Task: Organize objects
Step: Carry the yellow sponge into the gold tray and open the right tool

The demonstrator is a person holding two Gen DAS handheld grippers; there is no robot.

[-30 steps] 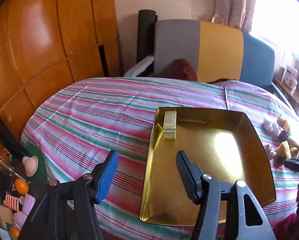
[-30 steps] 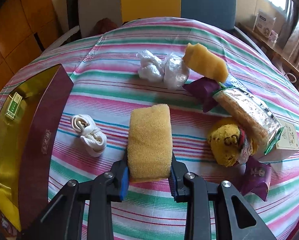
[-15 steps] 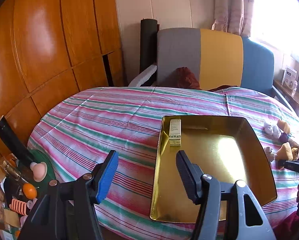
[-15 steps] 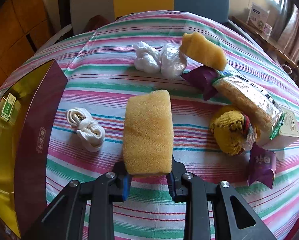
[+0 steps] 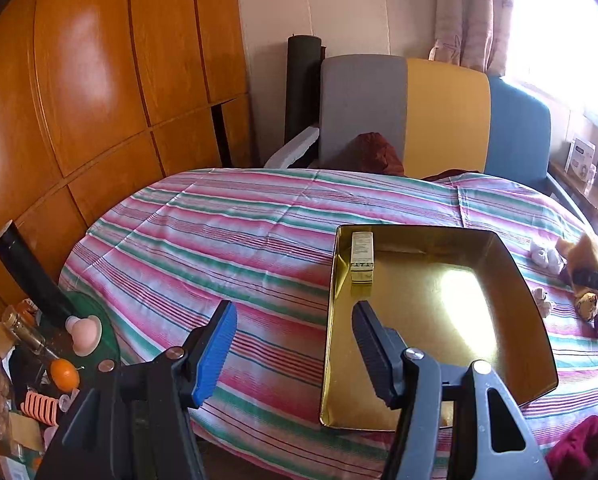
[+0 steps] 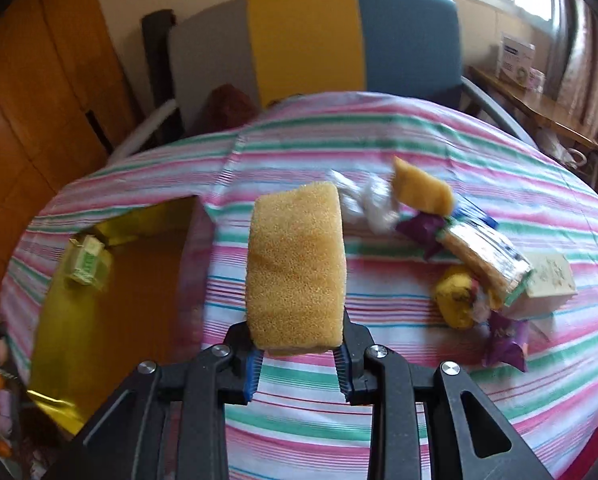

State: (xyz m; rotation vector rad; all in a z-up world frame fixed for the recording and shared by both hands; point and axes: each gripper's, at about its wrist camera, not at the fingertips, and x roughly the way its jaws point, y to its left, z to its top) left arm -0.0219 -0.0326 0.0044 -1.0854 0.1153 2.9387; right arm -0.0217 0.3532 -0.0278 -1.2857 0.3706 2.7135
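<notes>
In the right wrist view, our right gripper (image 6: 297, 354) pinches the near end of a yellow sponge (image 6: 295, 268), which stands up the centre of the frame, lifted clear of the striped cloth (image 6: 439, 152). At the left of that frame lies the gold tray (image 6: 115, 320) with a small green-and-white box (image 6: 86, 261) in its far corner. At the right sits a loose cluster: white plastic bags (image 6: 369, 204), a second sponge (image 6: 421, 192), a long foil packet (image 6: 483, 258), a yellow knitted ball (image 6: 457, 300), purple wrappers (image 6: 503, 342) and a pale carton (image 6: 549, 276). The picture is blurred, so finer detail is lost.

In the left wrist view, our left gripper (image 5: 291, 350) hangs with its jaws spread and nothing between them, low in the frame, over the tray's (image 5: 511, 264) near left edge. The box (image 5: 362, 256) lies at the tray's upper left corner.
</notes>
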